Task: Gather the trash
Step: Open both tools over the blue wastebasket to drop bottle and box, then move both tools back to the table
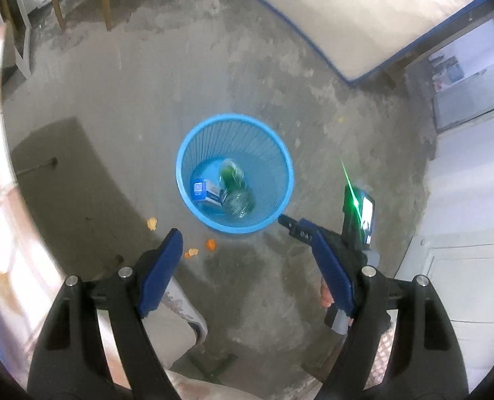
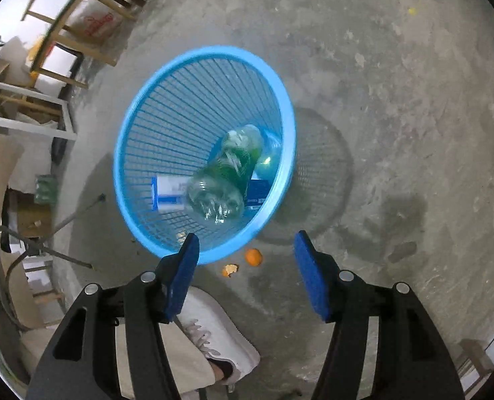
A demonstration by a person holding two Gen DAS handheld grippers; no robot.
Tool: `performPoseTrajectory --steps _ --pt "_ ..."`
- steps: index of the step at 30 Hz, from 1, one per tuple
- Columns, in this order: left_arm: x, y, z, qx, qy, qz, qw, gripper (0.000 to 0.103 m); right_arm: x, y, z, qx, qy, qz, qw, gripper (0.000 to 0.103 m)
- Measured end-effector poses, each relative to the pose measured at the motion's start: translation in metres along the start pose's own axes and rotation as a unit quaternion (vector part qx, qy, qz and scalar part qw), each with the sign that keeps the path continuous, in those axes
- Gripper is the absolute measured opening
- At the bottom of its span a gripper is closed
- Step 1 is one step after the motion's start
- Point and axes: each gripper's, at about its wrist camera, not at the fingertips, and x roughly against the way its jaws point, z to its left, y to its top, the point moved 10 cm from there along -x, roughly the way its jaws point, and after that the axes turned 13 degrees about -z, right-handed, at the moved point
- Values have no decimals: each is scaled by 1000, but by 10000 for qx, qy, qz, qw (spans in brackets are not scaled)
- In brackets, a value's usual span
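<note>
1. Left tool (image 1: 245,236) and right tool (image 2: 247,240): both released, nothing between the blue pads.
2. Blue basket (image 2: 126,140) stands on the concrete floor (image 2: 397,106), holding a green bottle (image 2: 226,176) and a blue-white carton (image 2: 170,193).
3. Orange peel pieces (image 2: 253,256) lie on the floor just beside the basket rim.
4. White shoe (image 2: 220,336) is near the basket; wooden furniture legs (image 1: 105,3) stand well apart.
</note>
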Motion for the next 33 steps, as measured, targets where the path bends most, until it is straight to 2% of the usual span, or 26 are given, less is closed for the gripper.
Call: performPoseTrajectory --steps 4,9,12,16,18,20,23,24,26,30,33 --pt "47 0 6 17 -173 -397 9991 75 39 0 5 89 119 -347 9993 59" --pt "108 -18 30 211 -204 -992 9946 77 97 -6 18 370 197 -801 9959 59" --pt "151 -35 52 138 74 -1473 9890 76 135 -15 35 723 254 -1061 9914 60" --pt "213 -70 85 -93 651 -2112 9752 77 188 -30 74 1426 211 -1510 9780 80" --pt "233 -89 102 -73 903 -2302 9689 78 208 -37 95 1842 122 -1758 9670 88" --pt "250 -116 123 39 1066 -2337 9664 80 233 -45 127 2405 -17 -2104 9476 95" --pt "274 -154 158 269 1446 -2461 9580 81 258 -54 169 2993 -101 -2494 9209 97" --pt "285 -167 171 382 1540 -2561 9535 81 270 -59 192 3239 -41 -2651 9082 97" --pt "301 -184 192 635 1626 -2737 9458 84 284 -69 227 3546 196 -2821 8912 97" --pt "333 -221 241 1477 1806 -3188 9187 87 308 -104 309 4204 893 -3008 8514 97" --pt "342 -242 275 2037 1805 -3245 9059 87 306 -133 353 4517 1100 -2933 8354 97"
